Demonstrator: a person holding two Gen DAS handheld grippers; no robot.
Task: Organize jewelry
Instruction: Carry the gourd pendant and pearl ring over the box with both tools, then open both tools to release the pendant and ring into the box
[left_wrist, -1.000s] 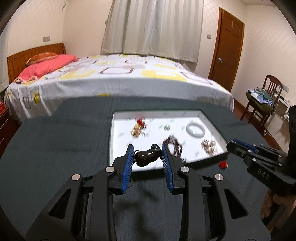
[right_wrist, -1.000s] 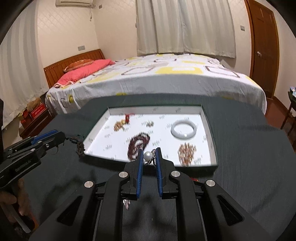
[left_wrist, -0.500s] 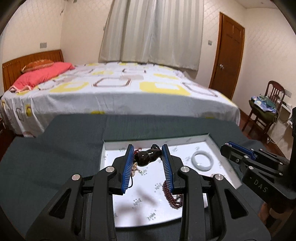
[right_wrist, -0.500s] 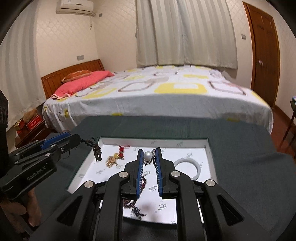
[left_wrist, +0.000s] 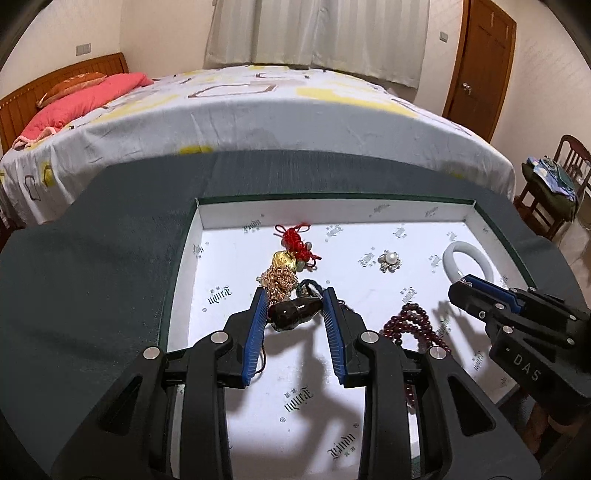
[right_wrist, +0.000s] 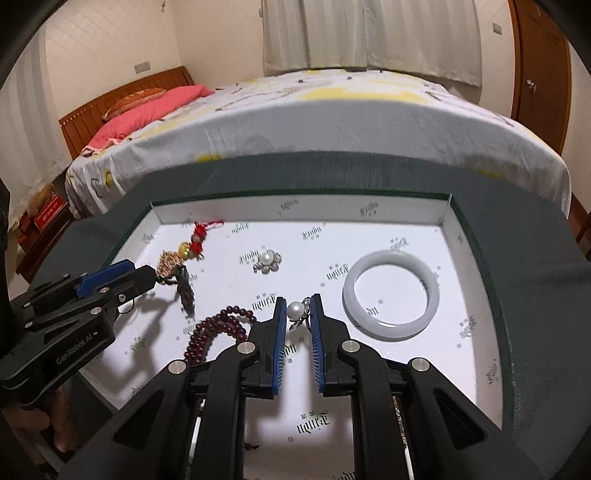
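Looking along the left tongs (left_wrist: 295, 308): the blue ribbed pads pinch a glossy dark brown gourd-shaped pendant (left_wrist: 293, 316), which sits crosswise between the tips with its thin cord (left_wrist: 263, 360) hanging beneath. It hangs over the near-left part of a shallow white tray (left_wrist: 229, 216), smooth card printed with small logos and rimmed in dark green. Just beyond the tips lies a gold tassel charm (left_wrist: 284, 269) with a red knot. A pearl brooch (left_wrist: 389, 260) rests mid-tray, a pale jade bangle (left_wrist: 466, 258) lies toward the right edge, and dark red beads (left_wrist: 413, 325) coil near the front. The right tongs (left_wrist: 456, 293) reach in from the right over the tray.

From the right tongs (right_wrist: 298, 310): the pads are pressed onto a round white pearl piece (right_wrist: 295, 309) with a small silvery setting, held over the tray's front middle. The bangle (right_wrist: 391, 295) lies flat just right of the tips, the beads (right_wrist: 221, 328) just left. The left tongs (right_wrist: 147, 277) enter from the left, their pendant cord dangling. The tray (right_wrist: 295, 210) rests on a dark grey felt-like desk (right_wrist: 517, 240); behind stand a bed (right_wrist: 332, 110) with a patterned sheet, pale curtains (right_wrist: 369, 37) and a wooden door (right_wrist: 543, 66).
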